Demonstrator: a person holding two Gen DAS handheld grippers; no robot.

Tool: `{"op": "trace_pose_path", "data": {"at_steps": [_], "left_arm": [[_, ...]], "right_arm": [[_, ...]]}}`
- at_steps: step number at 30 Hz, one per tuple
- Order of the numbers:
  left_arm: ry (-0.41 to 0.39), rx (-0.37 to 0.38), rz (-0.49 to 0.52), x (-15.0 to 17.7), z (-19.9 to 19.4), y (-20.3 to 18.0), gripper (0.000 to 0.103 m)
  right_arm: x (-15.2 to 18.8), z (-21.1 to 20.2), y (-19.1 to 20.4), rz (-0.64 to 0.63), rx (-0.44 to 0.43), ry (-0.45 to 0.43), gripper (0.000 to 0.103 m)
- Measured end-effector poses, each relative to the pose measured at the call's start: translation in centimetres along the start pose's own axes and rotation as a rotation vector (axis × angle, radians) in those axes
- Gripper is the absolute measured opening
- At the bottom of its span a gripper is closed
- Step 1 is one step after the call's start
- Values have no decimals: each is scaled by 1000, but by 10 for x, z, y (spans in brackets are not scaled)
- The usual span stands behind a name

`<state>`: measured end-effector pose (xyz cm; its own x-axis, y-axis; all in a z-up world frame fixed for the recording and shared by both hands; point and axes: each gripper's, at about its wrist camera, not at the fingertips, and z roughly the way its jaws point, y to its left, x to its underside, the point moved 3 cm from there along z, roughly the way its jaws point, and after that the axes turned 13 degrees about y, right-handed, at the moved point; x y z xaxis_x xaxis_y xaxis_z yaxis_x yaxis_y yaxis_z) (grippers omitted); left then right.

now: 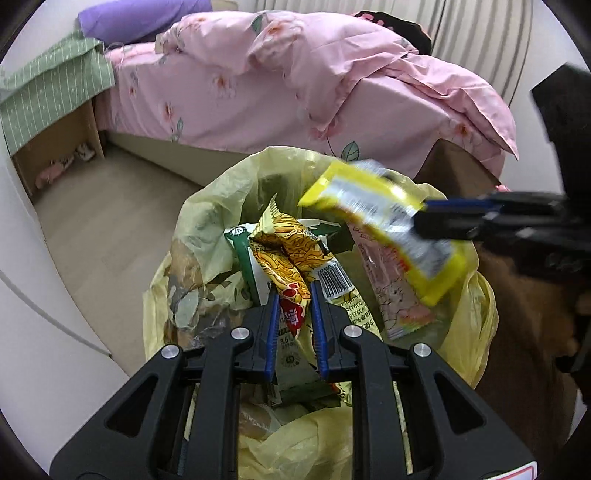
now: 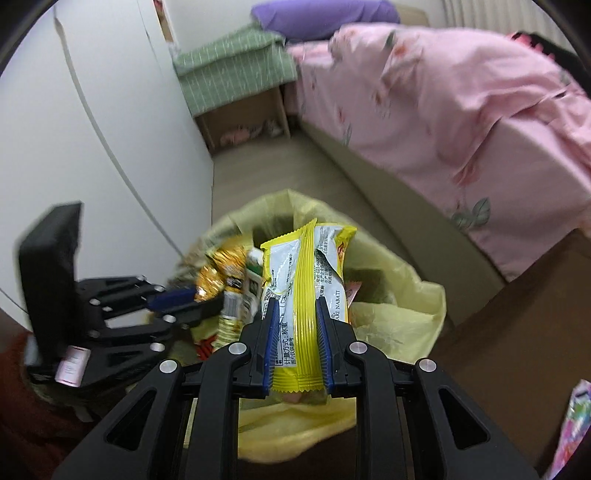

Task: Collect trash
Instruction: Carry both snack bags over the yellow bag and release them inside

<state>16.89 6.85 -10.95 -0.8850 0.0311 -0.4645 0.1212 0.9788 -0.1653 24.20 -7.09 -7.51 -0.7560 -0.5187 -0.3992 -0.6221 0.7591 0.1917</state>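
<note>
Glossy foil wrapper (image 2: 308,280), thin plastic bag (image 1: 207,206) — pink cloth bedding (image 1: 258,85)

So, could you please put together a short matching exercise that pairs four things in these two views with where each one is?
Things
1. yellow wafer wrapper
2. gold patterned wrapper
3. purple pillow
4. yellow trash bag

Places
A. at the head of the bed
B. on the floor beside the bed, open below both grippers
C. clamped in the right gripper
D. clamped in the left gripper

Pairs: 1-C, 2-D, 3-A, 4-B
</note>
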Motion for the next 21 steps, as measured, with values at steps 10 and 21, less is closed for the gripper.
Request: {"op": "trace_pose_path", "data": {"at_steps": [10, 21], "left_arm": [[50, 16, -27, 3, 11, 5, 15], [36, 46, -56, 8, -2, 12, 16]], "right_arm": [[2, 41, -4, -35, -1, 148, 20], [17, 31, 6, -62, -5, 139, 20]]}}
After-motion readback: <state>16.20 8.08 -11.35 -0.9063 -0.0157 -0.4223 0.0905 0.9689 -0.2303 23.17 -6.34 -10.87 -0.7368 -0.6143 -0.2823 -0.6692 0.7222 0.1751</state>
